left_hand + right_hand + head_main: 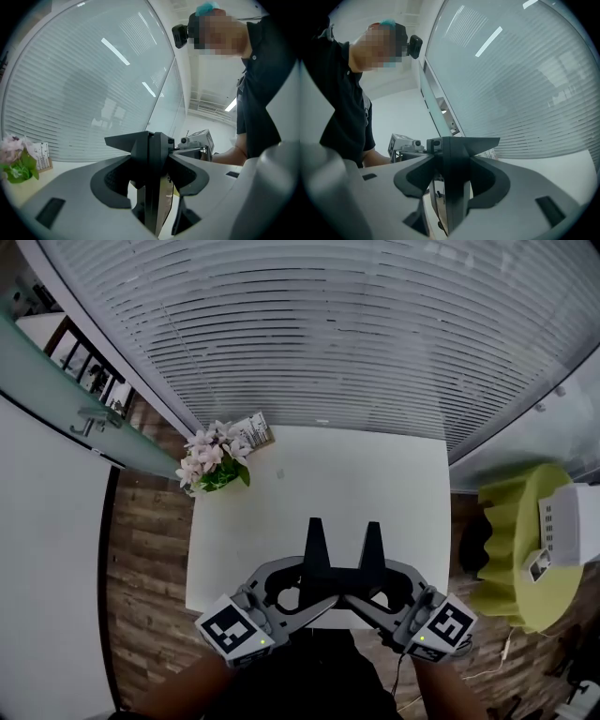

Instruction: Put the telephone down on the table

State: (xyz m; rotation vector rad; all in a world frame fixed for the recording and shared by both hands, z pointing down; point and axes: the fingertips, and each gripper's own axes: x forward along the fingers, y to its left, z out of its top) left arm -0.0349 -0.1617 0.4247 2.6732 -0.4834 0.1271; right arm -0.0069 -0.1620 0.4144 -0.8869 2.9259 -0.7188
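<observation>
White table (375, 474) filling frame centre, slatted blinds (328, 324) running across top, wood floor (141, 549) showing at left. Left gripper (321, 582) and right gripper (373, 582) facing each other at lower centre, each pinching one end of black telephone (344, 576), carrying it edge-up over table's near edge.

Risk: setting down too close to that edge, or one side letting go first, likely tipping it off or slapping it flat.

Open tabletop lying further up frame; flowers (214, 463) crowding only upper-left corner.

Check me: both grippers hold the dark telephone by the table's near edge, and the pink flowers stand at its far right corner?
No: the pink flowers stand at the table's far left corner, as the head view shows. The left gripper and right gripper do hold the telephone by its near edge.
</observation>
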